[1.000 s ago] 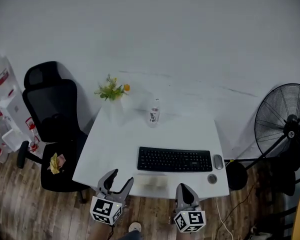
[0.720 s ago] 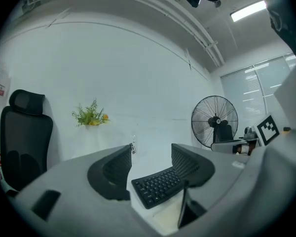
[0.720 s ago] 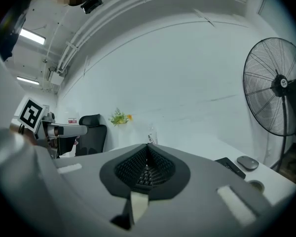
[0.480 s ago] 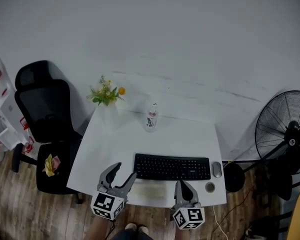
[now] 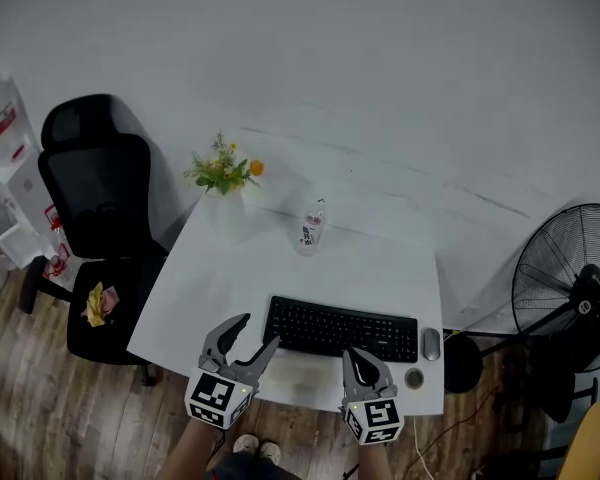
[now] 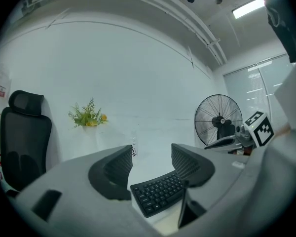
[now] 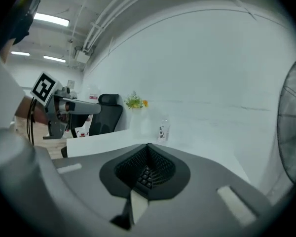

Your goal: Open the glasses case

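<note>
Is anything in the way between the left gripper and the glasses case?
Nothing visible is. The left gripper hovers open right beside the pale glasses case, which lies at the front edge of the desk, in front of the keyboard.

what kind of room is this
Probably an office or a lab workspace: a white desk with a keyboard and mouse, an office chair beside it, and a standing fan on a wood floor.

The desk (image 5: 230, 278) looks smooth matt white, the floor (image 5: 40, 408) wood, the keyboard (image 5: 340, 328) black plastic.
</note>
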Demonstrator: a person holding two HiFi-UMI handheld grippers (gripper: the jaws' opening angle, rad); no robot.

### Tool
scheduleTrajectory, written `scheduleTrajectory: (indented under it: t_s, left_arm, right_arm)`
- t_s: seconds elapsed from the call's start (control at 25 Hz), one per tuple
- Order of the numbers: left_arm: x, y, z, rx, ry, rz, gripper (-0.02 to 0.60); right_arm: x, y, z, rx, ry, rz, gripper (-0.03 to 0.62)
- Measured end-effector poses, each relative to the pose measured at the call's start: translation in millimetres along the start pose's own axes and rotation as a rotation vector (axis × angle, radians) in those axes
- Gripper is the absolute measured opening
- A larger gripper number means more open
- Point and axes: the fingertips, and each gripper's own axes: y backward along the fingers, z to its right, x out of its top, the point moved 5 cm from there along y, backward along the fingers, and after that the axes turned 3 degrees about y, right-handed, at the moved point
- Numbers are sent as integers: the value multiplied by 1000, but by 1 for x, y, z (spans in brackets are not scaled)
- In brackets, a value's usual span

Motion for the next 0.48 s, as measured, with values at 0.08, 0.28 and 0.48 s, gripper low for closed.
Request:
scheduleTrajectory:
  t_s: [0.08,0.28,0.48]
  left_arm:
    - [-4,2,2,2,-1,-8,250]
    - [-22,5,12,-3,-18,-58,250]
    - [-39,1,31,-42,-24,-107,250]
  right_arm:
    - [0,-3,-4,48,80,-32,12]
    - [-2,-6,-18,154,231,-102,12]
    - [-14,-7,-33,237,314,-165,12]
